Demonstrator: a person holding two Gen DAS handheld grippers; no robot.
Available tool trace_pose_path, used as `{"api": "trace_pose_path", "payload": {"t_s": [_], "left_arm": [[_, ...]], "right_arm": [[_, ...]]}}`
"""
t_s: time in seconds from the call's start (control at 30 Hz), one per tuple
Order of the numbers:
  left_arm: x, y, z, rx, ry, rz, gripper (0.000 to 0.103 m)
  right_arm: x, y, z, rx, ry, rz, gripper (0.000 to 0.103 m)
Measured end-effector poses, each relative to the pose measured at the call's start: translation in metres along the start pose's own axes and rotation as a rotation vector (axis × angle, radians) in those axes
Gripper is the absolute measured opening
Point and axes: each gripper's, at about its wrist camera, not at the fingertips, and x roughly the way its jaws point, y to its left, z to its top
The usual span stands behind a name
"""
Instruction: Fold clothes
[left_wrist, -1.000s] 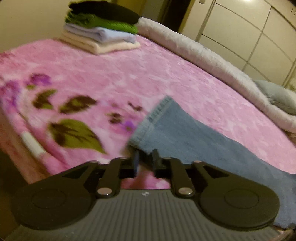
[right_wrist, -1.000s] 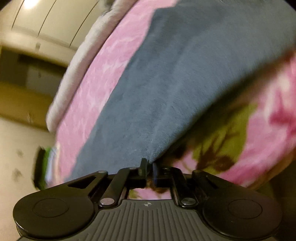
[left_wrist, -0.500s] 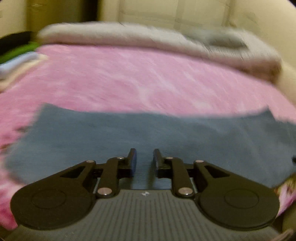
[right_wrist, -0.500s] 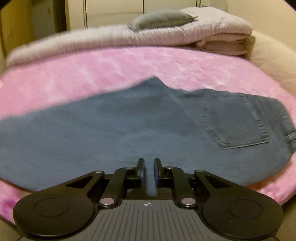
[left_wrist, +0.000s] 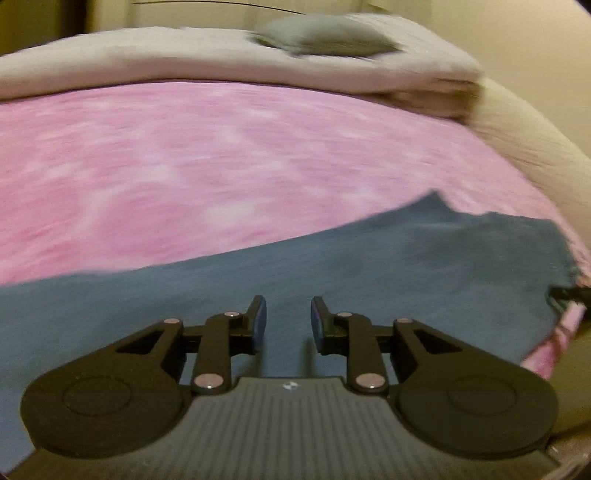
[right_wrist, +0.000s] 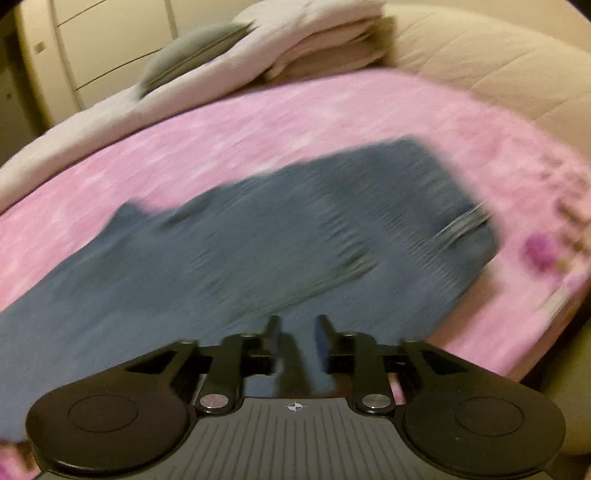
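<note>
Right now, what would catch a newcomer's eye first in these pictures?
First the pink blanket covering the bed, then the jeans spread flat across its near side. Both the left gripper and the right gripper hover over the denim, jaws just opened, nothing between them. At the far edge, a grey pillow lies on a folded pale quilt.

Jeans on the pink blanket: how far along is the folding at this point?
Done: the jeans lie spread flat on the pink blanket, one long strip, seemingly leg over leg. In hand: nothing. The left gripper and right gripper have just been opening, both above the denim with nothing between the jaws. Left: folding the length into a compact bundle; no crosswise fold shows yet. Blur hides the details.
</note>
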Motion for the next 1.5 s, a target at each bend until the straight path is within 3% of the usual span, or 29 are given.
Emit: {"api": "trace_pose_path", "payload": {"t_s": [0.03,0.1,0.3,0.37,0.47,0.57,0.6,0.63,0.73,0.9,0.97,1.03,1.1,1.23,1.37,1.5], "left_arm": [[0.012,-0.015,0.008,0.018,0.008,-0.028,0.021],[0.035,-0.041,0.026,0.046,0.016,-0.076,0.022],[0.103,-0.095,0.076,0.103,0.001,-0.152,0.029],[0.129,-0.102,0.091,0.097,0.018,-0.164,0.031],[0.164,-0.111,0.109,0.087,0.066,-0.209,0.032],[0.187,-0.118,0.114,0.104,0.121,-0.285,0.032],[0.191,-0.119,0.114,0.102,0.122,-0.3,0.018],[0.193,-0.12,0.113,0.095,0.114,-0.31,0.003],[0.194,-0.118,0.109,0.091,0.043,-0.285,0.001],[0.212,-0.121,0.093,0.131,-0.023,-0.208,0.01],[0.206,-0.121,0.099,0.115,-0.037,-0.137,0.014],[0.19,-0.117,0.104,0.144,-0.065,-0.006,0.013],[0.17,-0.106,0.108,0.148,-0.071,0.059,0.013],[0.123,-0.09,0.094,0.129,-0.064,0.053,0.013],[0.107,-0.094,0.061,0.189,-0.038,0.001,0.015],[0.131,-0.067,0.043,0.156,-0.033,0.027,0.015]], "right_arm": [[0.001,-0.013,0.009,0.007,-0.026,-0.022,0.044],[0.002,-0.04,0.028,0.02,-0.079,-0.064,0.051],[0.011,-0.094,0.087,0.048,-0.18,0.004,0.058],[0.023,-0.102,0.102,0.057,-0.139,0.051,0.063],[0.056,-0.113,0.115,0.099,0.003,0.181,0.063],[0.071,-0.115,0.116,0.121,0.013,0.25,0.063],[0.071,-0.116,0.115,0.132,0.0,0.264,0.05],[0.072,-0.119,0.116,0.146,-0.007,0.281,0.025],[0.064,-0.118,0.111,0.114,-0.048,0.279,0.016],[0.079,-0.093,0.096,-0.006,-0.074,0.106,0.017],[0.089,-0.083,0.092,-0.012,-0.059,0.05,0.02],[0.081,-0.077,0.096,-0.029,-0.069,-0.004,0.035],[0.066,-0.072,0.097,-0.039,-0.109,-0.051,0.044],[0.037,-0.054,0.092,-0.061,-0.18,-0.046,0.047],[0.047,-0.015,0.081,-0.18,-0.14,0.024,0.047],[0.089,-0.016,0.076,-0.179,-0.09,-0.078,0.047]]}}
